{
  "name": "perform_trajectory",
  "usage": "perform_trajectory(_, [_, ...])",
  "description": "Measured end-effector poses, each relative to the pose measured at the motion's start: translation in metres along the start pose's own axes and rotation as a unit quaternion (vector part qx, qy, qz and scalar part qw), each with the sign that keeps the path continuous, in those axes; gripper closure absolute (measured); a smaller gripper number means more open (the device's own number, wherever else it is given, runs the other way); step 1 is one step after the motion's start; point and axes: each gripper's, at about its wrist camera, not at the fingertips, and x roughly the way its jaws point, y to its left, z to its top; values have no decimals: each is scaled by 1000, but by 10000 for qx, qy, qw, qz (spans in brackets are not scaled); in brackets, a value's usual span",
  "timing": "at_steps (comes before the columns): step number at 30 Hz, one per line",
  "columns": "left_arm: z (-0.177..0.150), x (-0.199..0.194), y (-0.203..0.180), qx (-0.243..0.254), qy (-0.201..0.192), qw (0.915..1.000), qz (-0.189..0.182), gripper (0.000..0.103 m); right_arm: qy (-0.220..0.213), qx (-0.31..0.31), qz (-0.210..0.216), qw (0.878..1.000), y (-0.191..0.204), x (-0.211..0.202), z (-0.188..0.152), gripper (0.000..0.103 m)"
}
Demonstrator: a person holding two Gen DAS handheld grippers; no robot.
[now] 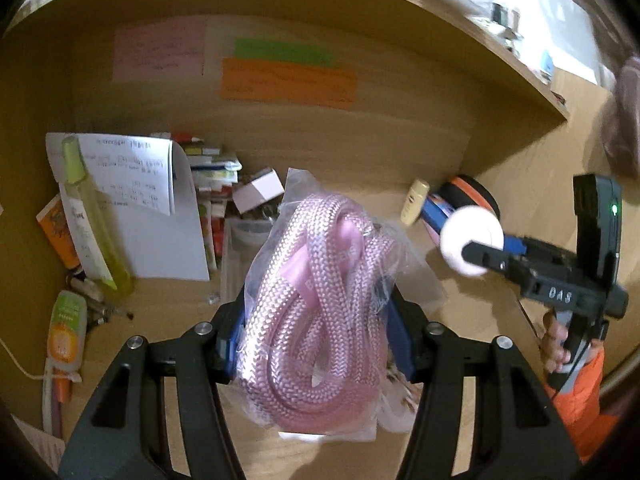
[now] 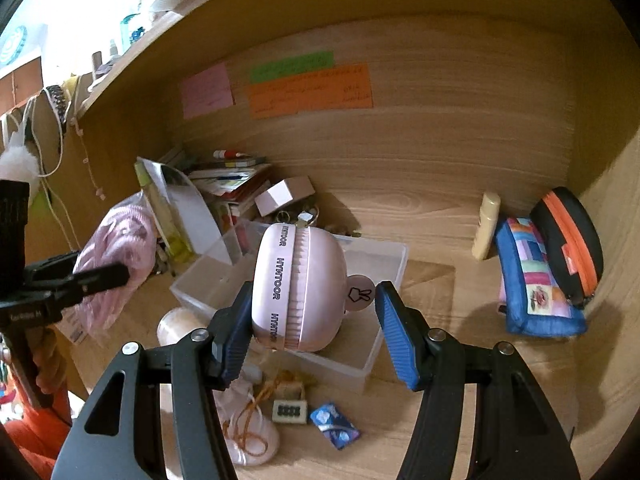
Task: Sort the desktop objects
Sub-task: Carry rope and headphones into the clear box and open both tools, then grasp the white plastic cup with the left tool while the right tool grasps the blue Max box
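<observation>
In the left wrist view, a coil of pink rope in a clear plastic bag [image 1: 320, 300] sits between the blue pads, and my left gripper [image 1: 316, 306] is shut on it above the wooden desk. The same bag [image 2: 120, 240] shows at the left of the right wrist view, beside the left gripper [image 2: 116, 276]. My right gripper [image 2: 314, 290] is shut on a round pink zip case [image 2: 300, 280] with a small round tag, lifted over a clear plastic box [image 2: 394, 250]. From the left, the right gripper [image 1: 472, 244] and the pale case [image 1: 470, 236] hang at the right.
A blue patchwork pouch [image 2: 536, 280], a black case with an orange zip [image 2: 568, 240] and a cream tube [image 2: 486, 224] lie at the right wall. Books and papers [image 2: 232, 176] pile up at the back left. A blue packet [image 2: 336, 426] and a small lock [image 2: 289, 411] lie near.
</observation>
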Motion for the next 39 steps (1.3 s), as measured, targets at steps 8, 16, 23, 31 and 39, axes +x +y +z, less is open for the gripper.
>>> perform_trajectory(8, [18,42,13,-85,148,9998,128,50,390,-2,-25,9992,-6,35,1,47])
perform_trajectory(16, [24,104,28,-111,736,9972,48,66,1091,-185,-257,9935,-12,76,-6,47])
perform_trajectory(23, [16,116,35,-71,883,9961,-7,66,1283,-451,-377,9900,-8,88,-8,48])
perform_trajectory(31, [9,119,34,118,987,9950,42,62,1515,-571,-320,9863,-5,100,-9,60])
perform_trajectory(39, [8,116,16,404,846,9954,198,34,1498,-414,-408,9870,-7,95,-12,53])
